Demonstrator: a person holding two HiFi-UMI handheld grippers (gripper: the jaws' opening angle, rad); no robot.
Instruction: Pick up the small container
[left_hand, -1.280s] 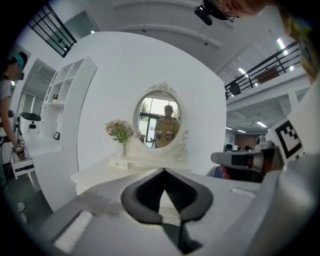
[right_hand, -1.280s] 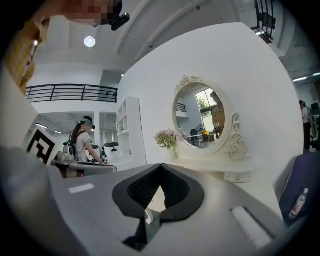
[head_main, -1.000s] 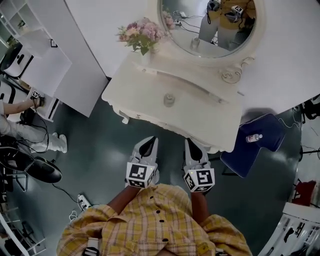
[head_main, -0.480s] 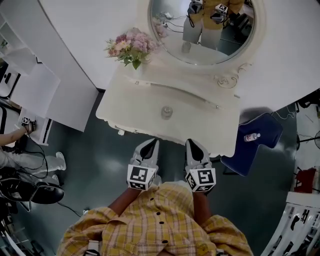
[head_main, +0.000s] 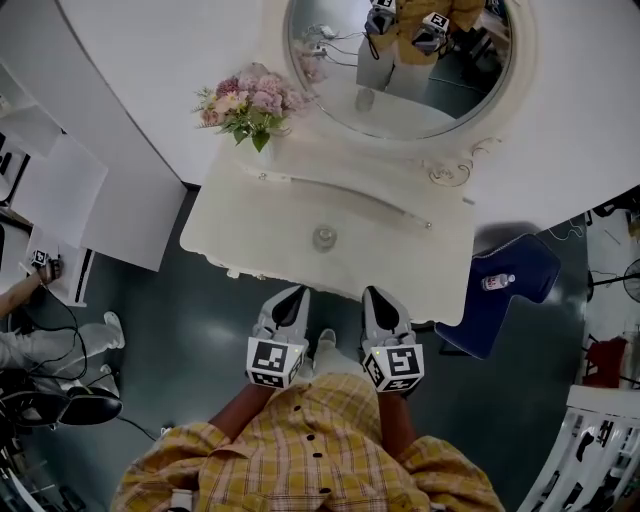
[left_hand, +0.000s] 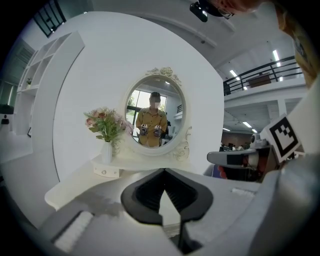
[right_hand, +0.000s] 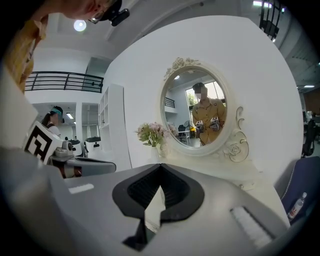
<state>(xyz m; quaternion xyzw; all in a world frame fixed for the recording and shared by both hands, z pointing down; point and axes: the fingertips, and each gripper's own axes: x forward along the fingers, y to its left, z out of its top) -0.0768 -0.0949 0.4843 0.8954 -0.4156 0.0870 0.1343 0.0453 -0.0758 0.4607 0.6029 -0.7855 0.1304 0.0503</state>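
on the middle of the white dressing table (head_main: 400, 265), the small container (head_main: 324, 238) stands alone, a small round thing seen from above, with nothing touching it. nearer the person, just before the table's front edge, the left gripper (head_main: 294, 294) and the right gripper (head_main: 371, 293) are held side by side, both pointing toward the table. each one's jaws are pressed together with nothing between them, and both are apart from the container. at the table's back left a bunch of pink flowers (head_main: 245, 98) sits in a white vase (left_hand: 106, 152), beside an oval mirror (head_main: 400, 70) that reflects the person in a yellow checked shirt (head_main: 310, 450). right of the table a small bottle (head_main: 497, 283) lies on a blue chair (head_main: 530, 262).
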